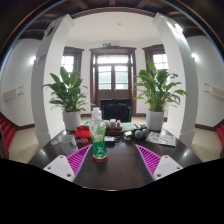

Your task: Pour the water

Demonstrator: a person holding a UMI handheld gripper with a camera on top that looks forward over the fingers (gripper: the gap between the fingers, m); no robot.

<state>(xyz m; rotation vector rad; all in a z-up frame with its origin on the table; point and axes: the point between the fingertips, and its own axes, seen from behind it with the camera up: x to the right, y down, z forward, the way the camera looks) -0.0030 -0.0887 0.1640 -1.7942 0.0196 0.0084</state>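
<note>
A tall hall with white columns, dark wooden doors (pixel 112 75) at the far end and big potted plants, one left (pixel 67 92) and one right (pixel 159 90) of them, lies behind a dark, glossy round table (pixel 112 168).

On the table just ahead of the gripper (pixel 111 158), nearer the left finger's purple pad (pixel 79 158), stands a green transparent bottle (pixel 99 139), upright, toward the middle of the table. A cluster of small items sits behind it and to its right toward the far edge; they are too small to name, so no receiving cup can be picked out.

The fingers are spread wide and grip nothing; the bottle stands beyond their tips, not yet between them.

It looks like thin plastic: probably light, a little squashy, smooth and apt to slip, with water shifting the weight as it tilts. A grip on the mid-body, below the neck, seems soundest.
</note>
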